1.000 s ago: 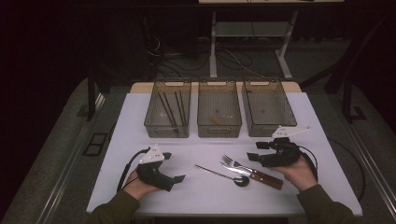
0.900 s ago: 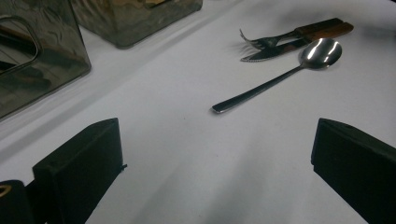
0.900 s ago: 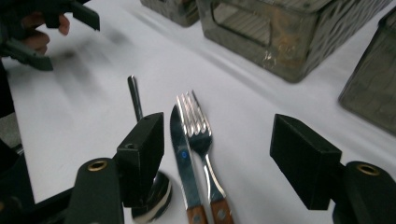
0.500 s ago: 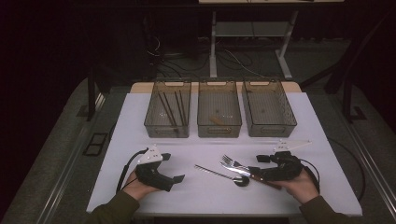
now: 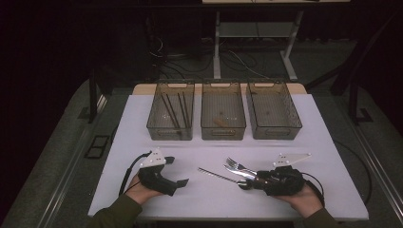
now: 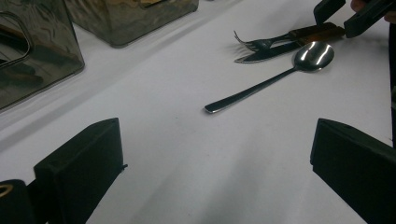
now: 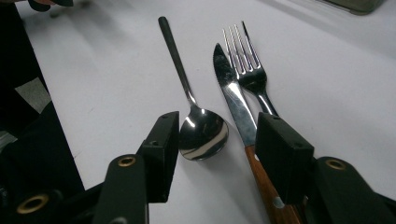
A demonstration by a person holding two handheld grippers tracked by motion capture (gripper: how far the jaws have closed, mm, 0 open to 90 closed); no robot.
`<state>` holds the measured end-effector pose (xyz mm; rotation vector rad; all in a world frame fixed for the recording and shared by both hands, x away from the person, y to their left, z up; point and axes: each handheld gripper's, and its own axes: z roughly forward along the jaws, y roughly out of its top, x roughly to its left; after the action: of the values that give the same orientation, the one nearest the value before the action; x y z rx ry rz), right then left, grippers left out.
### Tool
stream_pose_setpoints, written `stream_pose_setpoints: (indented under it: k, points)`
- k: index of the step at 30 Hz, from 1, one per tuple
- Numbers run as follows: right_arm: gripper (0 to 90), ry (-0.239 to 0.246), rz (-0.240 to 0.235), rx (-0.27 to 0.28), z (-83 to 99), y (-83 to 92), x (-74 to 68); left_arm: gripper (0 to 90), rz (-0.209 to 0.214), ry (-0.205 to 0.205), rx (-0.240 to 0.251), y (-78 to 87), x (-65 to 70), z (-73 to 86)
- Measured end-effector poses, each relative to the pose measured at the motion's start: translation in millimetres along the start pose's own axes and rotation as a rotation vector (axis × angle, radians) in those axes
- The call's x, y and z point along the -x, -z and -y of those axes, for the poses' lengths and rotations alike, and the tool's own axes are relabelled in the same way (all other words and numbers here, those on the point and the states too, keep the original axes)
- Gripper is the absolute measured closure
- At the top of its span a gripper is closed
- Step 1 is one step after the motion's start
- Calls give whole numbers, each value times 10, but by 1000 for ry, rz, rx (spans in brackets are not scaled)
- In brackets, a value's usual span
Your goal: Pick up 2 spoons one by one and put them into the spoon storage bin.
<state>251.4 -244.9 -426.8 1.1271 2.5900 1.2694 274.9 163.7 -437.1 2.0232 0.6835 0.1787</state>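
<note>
- High view: right gripper (image 5: 248, 179) low on the surface (image 5: 313, 142), jaws at the handle end of the cutlery cluster – knife (image 5: 243, 173), fork (image 5: 236, 165), spoon (image 5: 219, 176). Left gripper (image 5: 177, 172) parked well off to the side, nothing near its jaws. Ahead of both: three bins. Left bin (image 5: 170, 111) already has dark sticks in it, middle bin (image 5: 223, 111) has a few small pieces, right bin (image 5: 273, 111) looks bare. My read: sorting partly done, three pieces left.
- Left gripper view: jaws wide, bare surface between them. Spoon (image 6: 280, 74) lies ahead of the jaws; knife (image 6: 273, 50) and fork (image 6: 266, 42) beyond it, with the right gripper (image 6: 343, 16) at their wooden handles.
- Right gripper view: jaws half-spread and have just been closing. Between them: spoon bowl (image 7: 203, 135) by the left jaw, knife blade-to-handle junction (image 7: 243, 123) by the right jaw. Fork (image 7: 250, 70) just past the right jaw. No pad visibly pressing on anything yet, so nothing is gripped.
- Status: pick not yet made; grasp, lift and drop into a bin all remain for all three. Risk: the jaws span two pieces at once.
</note>
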Motion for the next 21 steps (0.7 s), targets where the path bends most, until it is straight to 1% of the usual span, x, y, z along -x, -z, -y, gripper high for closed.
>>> stream_pose_setpoints:
  k: [3, 6, 8, 15, 17, 21]
  points:
    - [519, 1, 2, 4, -26, -39, 4, 21, 4, -5, 1, -5, 10, -1]
    - [539, 8, -4, -18, -41, -113, 0, 27, 5, -3, -3, -13, 10, 0]
    - [551, 21, -6, -27, -38, -147, -9, 29, 8, -3, -3, -11, 7, 1]
    - [564, 23, 4, -43, -35, -193, -16, 36, 8, 0, -5, -14, 7, 3]
    - [570, 30, 5, -45, -36, -211, -8, 38, 7, -1, -8, -15, 6, 3]
    - [575, 29, 3, -52, -44, -241, -16, 40, 10, 0, -9, -18, 7, 4]
